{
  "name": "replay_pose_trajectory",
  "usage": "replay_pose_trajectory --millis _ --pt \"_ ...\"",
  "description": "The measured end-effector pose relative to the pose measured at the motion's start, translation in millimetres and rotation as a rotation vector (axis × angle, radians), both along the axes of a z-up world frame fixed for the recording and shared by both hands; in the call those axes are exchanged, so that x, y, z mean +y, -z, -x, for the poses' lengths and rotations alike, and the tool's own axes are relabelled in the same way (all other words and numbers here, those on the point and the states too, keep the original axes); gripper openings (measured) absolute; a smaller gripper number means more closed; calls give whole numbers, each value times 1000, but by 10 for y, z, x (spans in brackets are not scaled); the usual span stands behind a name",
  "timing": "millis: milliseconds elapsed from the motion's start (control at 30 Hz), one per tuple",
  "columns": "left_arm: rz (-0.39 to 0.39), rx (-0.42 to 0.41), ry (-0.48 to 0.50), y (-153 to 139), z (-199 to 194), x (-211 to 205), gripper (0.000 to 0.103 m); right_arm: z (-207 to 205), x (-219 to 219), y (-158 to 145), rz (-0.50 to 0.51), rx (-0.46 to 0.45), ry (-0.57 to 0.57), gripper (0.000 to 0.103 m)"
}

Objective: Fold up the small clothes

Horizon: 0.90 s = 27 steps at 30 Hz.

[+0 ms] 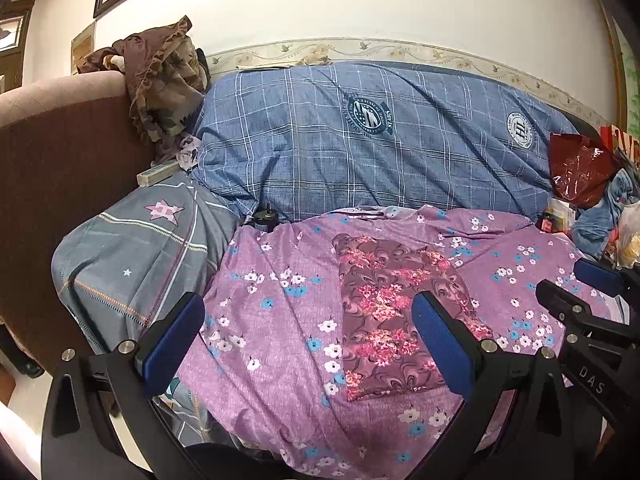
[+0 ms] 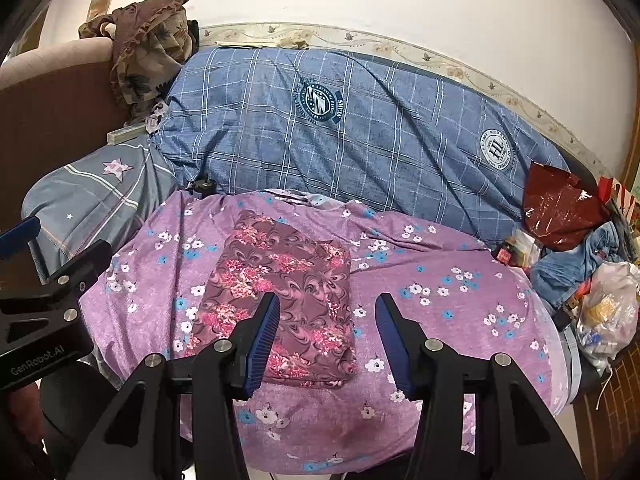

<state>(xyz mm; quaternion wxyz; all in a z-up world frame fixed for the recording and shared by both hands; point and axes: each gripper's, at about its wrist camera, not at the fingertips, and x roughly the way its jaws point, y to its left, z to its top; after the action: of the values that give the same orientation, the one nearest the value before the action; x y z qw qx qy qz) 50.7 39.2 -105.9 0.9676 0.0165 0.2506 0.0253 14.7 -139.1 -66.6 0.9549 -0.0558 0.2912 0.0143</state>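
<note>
Nearby: blue plaid quilt behind folded floral cloth; red bag right.

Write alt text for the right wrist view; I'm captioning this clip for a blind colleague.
A folded maroon floral garment lies flat on a purple flowered bedsheet, just ahead of the open, empty right gripper. Behind it lie a blue plaid quilt and a grey star pillow; bags and clothes clutter the right edge, and the left gripper shows at the left.
</note>
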Motion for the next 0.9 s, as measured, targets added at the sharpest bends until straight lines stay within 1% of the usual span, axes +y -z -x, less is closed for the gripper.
replay_pose_trajectory --millis 367,533,667,900 --pt "-7 7 -25 -18 -209 -22 103 -252 -12 78 -15 18 -32 52" --pt "-1 13 -39 -31 -214 -11 103 -282 -37 91 -21 21 -37 52" --pt "-10 2 -34 -83 -126 -28 103 -218 -35 68 -27 14 -38 52" --pt "-7 -37 -28 -209 70 -44 103 -7 -1 -44 -24 -24 -46 52"
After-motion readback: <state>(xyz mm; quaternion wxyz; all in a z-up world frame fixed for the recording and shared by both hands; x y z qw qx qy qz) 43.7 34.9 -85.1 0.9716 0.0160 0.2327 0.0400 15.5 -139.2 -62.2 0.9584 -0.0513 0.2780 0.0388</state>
